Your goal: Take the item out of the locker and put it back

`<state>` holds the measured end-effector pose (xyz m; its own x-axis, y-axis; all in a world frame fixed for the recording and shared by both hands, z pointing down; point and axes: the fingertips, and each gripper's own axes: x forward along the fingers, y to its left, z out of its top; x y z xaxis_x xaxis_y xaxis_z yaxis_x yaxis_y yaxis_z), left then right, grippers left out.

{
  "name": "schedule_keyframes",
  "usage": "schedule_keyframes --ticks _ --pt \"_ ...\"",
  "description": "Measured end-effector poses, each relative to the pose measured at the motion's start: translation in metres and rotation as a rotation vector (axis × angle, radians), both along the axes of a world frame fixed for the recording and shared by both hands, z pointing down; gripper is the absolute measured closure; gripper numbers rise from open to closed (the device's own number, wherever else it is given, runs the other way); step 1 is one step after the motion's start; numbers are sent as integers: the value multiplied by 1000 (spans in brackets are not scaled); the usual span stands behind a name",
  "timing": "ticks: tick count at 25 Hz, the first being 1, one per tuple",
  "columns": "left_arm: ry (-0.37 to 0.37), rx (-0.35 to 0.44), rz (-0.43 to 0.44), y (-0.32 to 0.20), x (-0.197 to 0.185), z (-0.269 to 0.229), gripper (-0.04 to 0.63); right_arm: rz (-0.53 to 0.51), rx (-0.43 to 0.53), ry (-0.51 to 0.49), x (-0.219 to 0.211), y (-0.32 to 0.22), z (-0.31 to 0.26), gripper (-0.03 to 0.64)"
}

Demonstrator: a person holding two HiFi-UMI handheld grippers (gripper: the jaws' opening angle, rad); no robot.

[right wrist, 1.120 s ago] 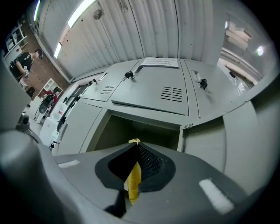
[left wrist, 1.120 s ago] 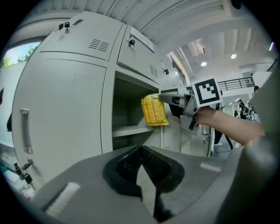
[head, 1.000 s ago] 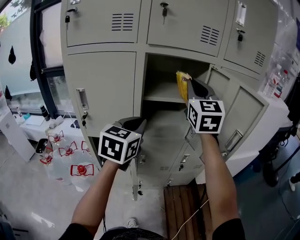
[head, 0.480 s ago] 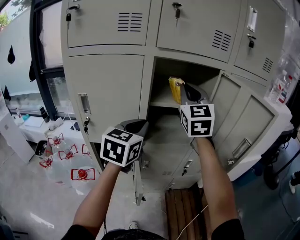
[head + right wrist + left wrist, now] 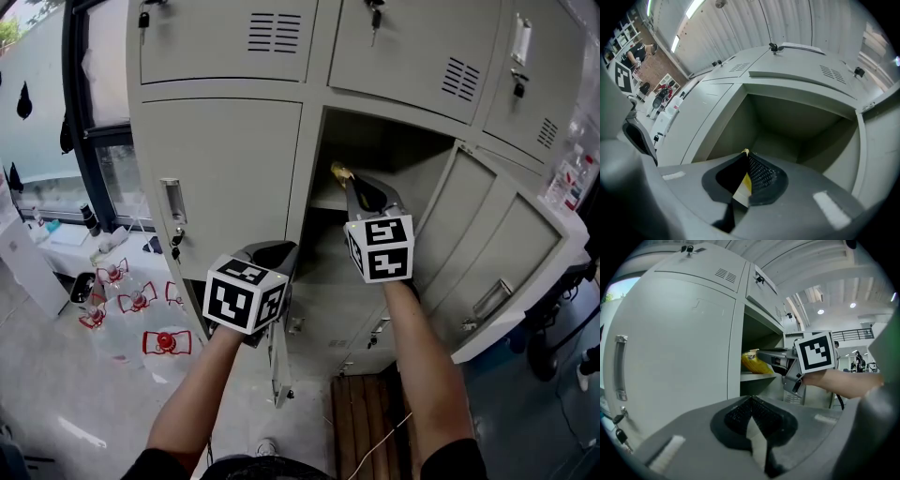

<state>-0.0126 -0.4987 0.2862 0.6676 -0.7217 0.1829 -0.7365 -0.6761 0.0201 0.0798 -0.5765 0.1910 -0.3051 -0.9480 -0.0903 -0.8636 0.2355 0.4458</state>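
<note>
The open locker compartment [image 5: 394,159] faces me, its door [image 5: 487,253] swung out to the right. My right gripper [image 5: 361,192] reaches into the opening, shut on a yellow packet [image 5: 337,172]; only the packet's tip shows past the jaws. In the left gripper view the yellow packet [image 5: 754,363] hangs just above the inner shelf [image 5: 759,376], pinched by the right gripper [image 5: 776,357]. In the right gripper view a thin yellow sliver of the packet [image 5: 746,183] sits between the shut pads, with the compartment [image 5: 787,126] ahead. My left gripper [image 5: 272,253] hangs lower left, shut and empty.
A closed locker door with a handle [image 5: 169,202] and a key stands left of the opening. Several water bottles [image 5: 164,342] lie on the floor at the left. A wooden pallet [image 5: 361,422] and a cable lie below the lockers.
My right gripper has carried the yellow packet left and deeper into the open compartment. The left gripper has barely moved.
</note>
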Motion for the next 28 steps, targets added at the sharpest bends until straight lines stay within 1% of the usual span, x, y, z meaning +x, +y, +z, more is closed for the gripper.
schedule_keyframes --ticks 6,14,19,23,28 --pt "2 -2 -6 -3 -5 3 594 -13 -59 -7 -7 -10 20 584" --pt "-4 -12 -10 -8 -9 8 594 -3 -130 -5 -8 -25 41 583" --pt "-8 -17 -24 -12 -15 9 594 1 -154 -36 -7 -34 46 578" --pt "-6 -20 -29 -13 -17 10 594 -10 -176 -85 -8 -38 47 572" --pt "-9 -24 -35 -13 -19 12 594 -27 -178 -102 -10 -38 48 567"
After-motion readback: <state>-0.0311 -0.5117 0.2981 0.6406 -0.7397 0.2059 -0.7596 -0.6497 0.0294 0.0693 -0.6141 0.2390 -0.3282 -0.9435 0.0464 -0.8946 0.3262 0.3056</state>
